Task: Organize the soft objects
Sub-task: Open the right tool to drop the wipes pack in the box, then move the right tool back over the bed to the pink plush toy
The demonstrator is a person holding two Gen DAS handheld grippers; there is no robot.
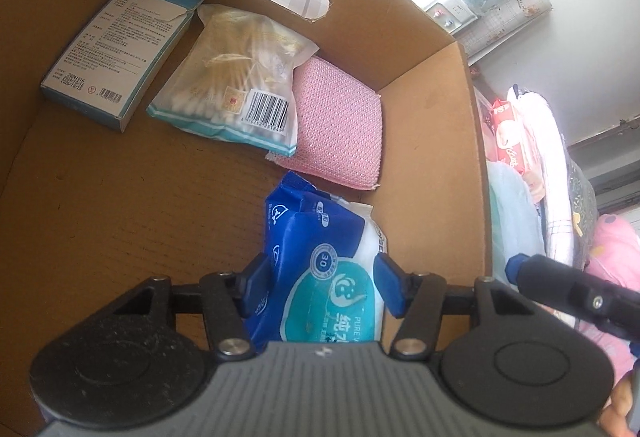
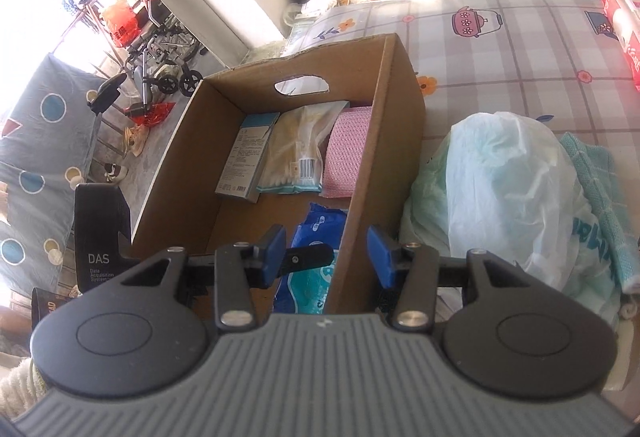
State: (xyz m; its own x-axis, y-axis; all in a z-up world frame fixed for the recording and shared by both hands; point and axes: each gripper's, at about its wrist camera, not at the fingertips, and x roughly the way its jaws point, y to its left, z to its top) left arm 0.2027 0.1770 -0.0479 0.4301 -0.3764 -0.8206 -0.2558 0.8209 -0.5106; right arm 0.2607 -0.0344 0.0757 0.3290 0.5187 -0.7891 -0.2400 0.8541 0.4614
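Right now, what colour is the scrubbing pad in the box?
Pink scrubbing pad, with a knit-like texture; clearest in the left wrist view.

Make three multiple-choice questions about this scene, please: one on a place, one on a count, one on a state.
1. Where does the pink sponge lie?
A) in the cardboard box, beside the cotton swab bag
B) on a plastic bag
C) on the floor

2. How many items are in the box?
A) two
B) four
C) six

3. The jaws of the right gripper are:
A) shut on a cloth
B) shut on the box wall
C) open and empty

Answers: A, it lies against the bag, near the box wall; B, carton, swabs, sponge and wet wipes; C, the pads stand apart and press nothing.
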